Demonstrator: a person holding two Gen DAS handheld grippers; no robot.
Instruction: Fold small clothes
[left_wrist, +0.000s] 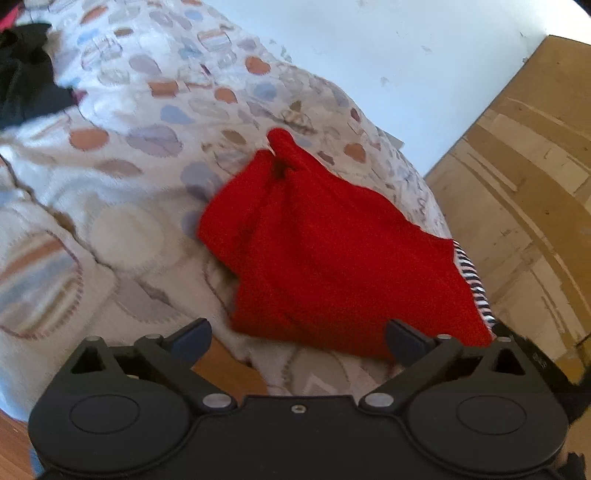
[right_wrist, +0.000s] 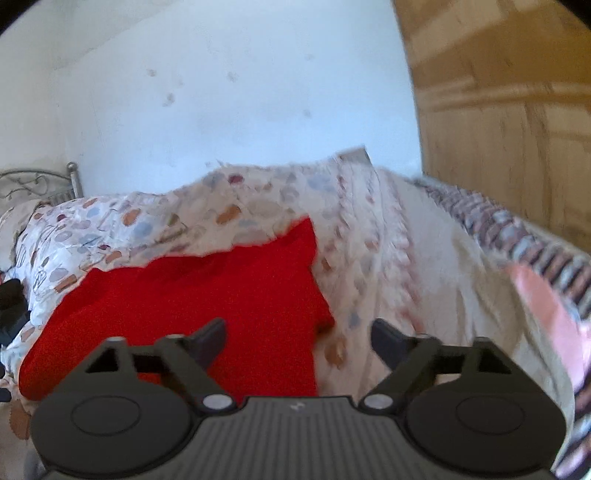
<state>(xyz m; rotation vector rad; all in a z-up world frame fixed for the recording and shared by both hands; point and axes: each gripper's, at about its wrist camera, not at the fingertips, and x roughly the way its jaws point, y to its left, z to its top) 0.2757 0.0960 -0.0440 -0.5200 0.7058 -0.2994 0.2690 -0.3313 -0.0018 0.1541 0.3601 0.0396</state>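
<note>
A small red garment (left_wrist: 325, 251) lies loosely folded on a patterned bedspread (left_wrist: 122, 155), with a black-and-white striped trim (left_wrist: 471, 280) along its right edge. My left gripper (left_wrist: 299, 341) hovers open just before the garment's near edge, nothing between its fingers. In the right wrist view the same red garment (right_wrist: 192, 306) spreads to the left, and my right gripper (right_wrist: 297, 341) stands open over its right edge and the bedspread (right_wrist: 388, 258), pads apart from the cloth.
A dark heap of clothes (left_wrist: 26, 74) lies at the far left of the bed. A pink cloth (right_wrist: 546, 325) shows at the right. A wooden wardrobe (left_wrist: 524, 173) stands right of the bed, a white wall (right_wrist: 221, 92) behind, a metal headboard (right_wrist: 37, 184) at far left.
</note>
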